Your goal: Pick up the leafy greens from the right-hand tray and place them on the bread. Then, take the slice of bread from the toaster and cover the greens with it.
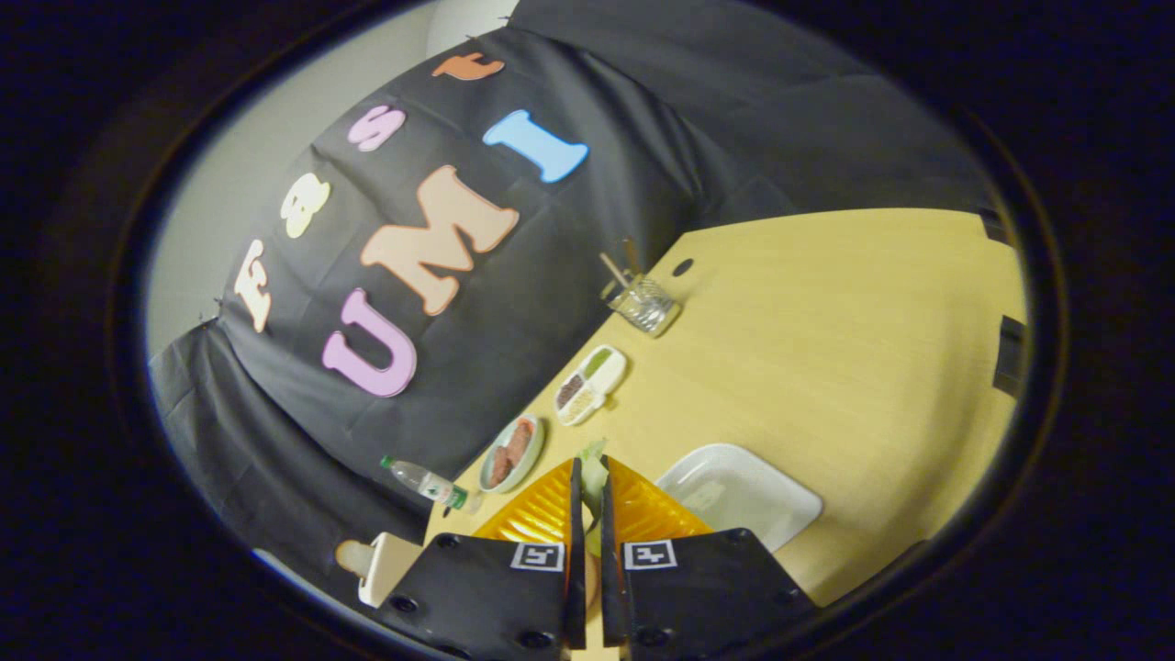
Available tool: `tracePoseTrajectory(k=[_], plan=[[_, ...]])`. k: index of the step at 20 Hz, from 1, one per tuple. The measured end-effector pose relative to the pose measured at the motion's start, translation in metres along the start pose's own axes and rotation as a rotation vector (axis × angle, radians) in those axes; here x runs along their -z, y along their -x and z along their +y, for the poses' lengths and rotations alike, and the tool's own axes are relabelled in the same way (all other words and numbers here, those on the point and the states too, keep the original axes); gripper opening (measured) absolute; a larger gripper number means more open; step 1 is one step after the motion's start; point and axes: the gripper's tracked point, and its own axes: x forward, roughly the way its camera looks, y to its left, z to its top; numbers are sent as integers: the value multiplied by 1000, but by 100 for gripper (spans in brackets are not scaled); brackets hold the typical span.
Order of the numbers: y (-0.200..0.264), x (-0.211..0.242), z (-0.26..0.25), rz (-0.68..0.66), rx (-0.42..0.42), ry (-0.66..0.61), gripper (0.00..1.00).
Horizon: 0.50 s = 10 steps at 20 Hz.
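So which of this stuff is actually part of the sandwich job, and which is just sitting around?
In the job: hand-held gripper, shut on greens; white tray; toaster.

Lying about: glass of sticks, divided dish, plate of meat, bottle.

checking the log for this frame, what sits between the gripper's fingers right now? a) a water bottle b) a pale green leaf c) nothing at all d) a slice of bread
b: the gripper has its fingers close together with a pale leafy green pinched in the narrow gap, its tip sticking out just ahead of them, above the white tray on the wooden table.
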Motion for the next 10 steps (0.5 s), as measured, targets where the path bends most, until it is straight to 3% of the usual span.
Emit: tracePoseTrajectory(k=[5,10], plan=[[4,33,70,22,-104,-24,10],[4,81,110,56,-140,-73,9]])
